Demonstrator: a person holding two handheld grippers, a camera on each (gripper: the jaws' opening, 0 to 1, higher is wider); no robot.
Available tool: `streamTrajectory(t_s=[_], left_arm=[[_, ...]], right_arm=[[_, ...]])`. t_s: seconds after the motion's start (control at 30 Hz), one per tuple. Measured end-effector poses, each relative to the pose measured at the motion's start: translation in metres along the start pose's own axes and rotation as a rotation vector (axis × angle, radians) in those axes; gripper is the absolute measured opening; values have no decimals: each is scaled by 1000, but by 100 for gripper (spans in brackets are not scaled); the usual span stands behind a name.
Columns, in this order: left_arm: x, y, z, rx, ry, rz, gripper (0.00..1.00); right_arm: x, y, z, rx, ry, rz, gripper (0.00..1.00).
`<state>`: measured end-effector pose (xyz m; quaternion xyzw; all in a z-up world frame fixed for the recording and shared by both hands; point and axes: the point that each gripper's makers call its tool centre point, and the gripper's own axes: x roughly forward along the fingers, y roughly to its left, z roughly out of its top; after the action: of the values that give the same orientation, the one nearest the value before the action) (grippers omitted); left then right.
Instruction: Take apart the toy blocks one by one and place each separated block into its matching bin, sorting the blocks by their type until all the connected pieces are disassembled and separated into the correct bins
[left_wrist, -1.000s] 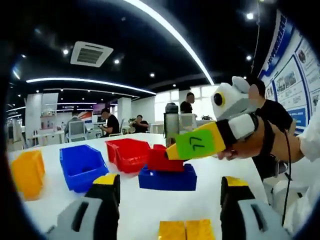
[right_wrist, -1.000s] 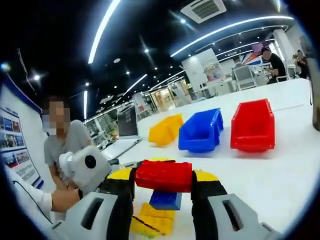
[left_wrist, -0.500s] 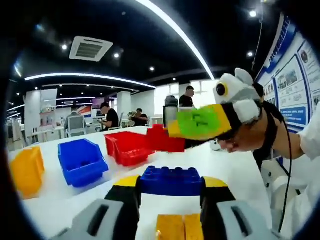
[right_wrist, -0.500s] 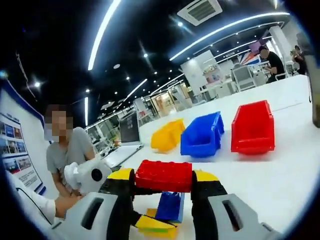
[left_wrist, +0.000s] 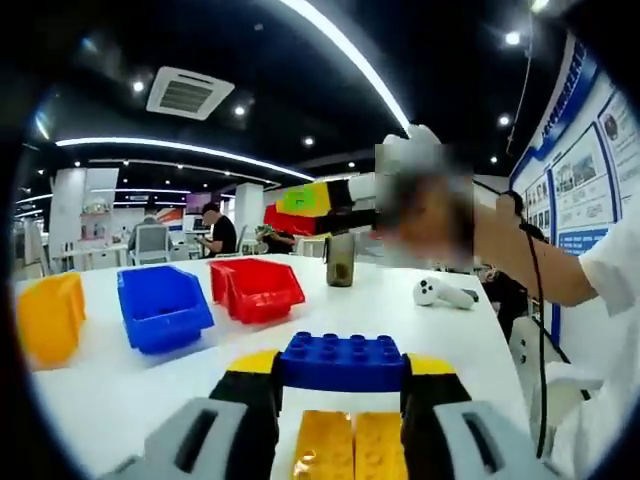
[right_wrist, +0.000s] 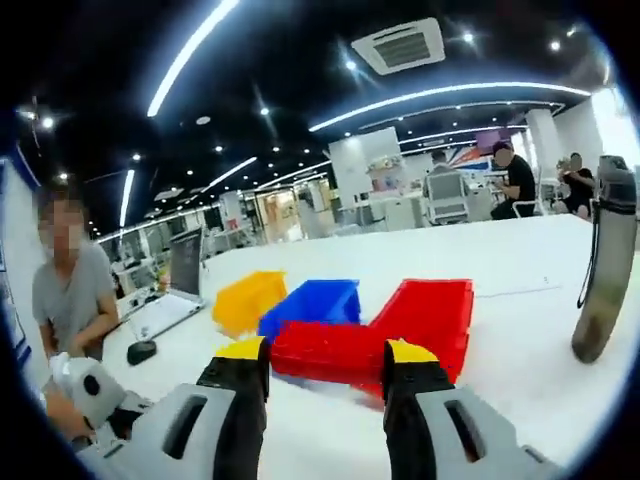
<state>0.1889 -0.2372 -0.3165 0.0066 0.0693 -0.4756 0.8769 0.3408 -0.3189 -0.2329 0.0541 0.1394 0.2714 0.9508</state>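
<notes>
The left gripper (left_wrist: 340, 375) is clamped on a blue block (left_wrist: 342, 361) above a yellow block (left_wrist: 350, 445) on the table (left_wrist: 420, 320). The right gripper (right_wrist: 325, 375) pinches a red block (right_wrist: 325, 352), apparently lifted before the red bin (right_wrist: 430, 305); the blue bin (right_wrist: 310, 300) and yellow bin (right_wrist: 245, 300) lie beyond

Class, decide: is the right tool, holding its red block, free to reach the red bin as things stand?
Probably yes. The right tool grips the red block just before the red bin, with nothing between them.
</notes>
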Motion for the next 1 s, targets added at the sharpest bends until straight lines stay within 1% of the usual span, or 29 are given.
streamTrajectory(t_s=[0.03, 0.07, 0.13, 0.23, 0.27, 0.33, 0.43, 0.53, 0.63, 0.7, 0.73, 0.87, 1.0], left_arm=[[-3, 0, -1, -4, -1, 4, 47], [-4, 0, -1, -5, -2, 5, 47], [-10, 1, 0, -10, -8, 14, 47], [-12, 1, 0, -11, -13, 18, 47], [-19, 8, 2, -23, -32, 46, 47], [-22, 10, 2, -37, -35, 50, 47], [-24, 10, 2, -32, -32, 52, 47], [-25, 9, 5, -31, -41, 55, 47], [-26, 12, 8, -19, -52, 66, 47], [-26, 12, 8, -19, -53, 66, 47], [-25, 12, 8, -19, -52, 66, 47], [-24, 12, 7, -18, -51, 64, 47], [-24, 13, 9, -19, -55, 65, 47]], right_arm=[[11, -12, 0, -7, 11, -22, 45], [13, -15, 0, -10, 13, -29, 45], [33, -42, -1, -61, 35, -98, 45], [52, -67, -3, -138, 50, -175, 46], [55, -70, -5, -145, 52, -180, 46], [64, -76, -10, -137, 62, -194, 46], [69, -79, -15, -155, 73, -210, 46], [68, -83, -17, -156, 69, -212, 46], [63, -83, -15, -159, 51, -211, 48], [59, -80, -11, -157, 26, -194, 63], [57, -78, -9, -156, 14, -186, 67], [47, -70, -3, -161, -13, -162, 65], [31, -54, -3, -162, -26, -123, 62]])
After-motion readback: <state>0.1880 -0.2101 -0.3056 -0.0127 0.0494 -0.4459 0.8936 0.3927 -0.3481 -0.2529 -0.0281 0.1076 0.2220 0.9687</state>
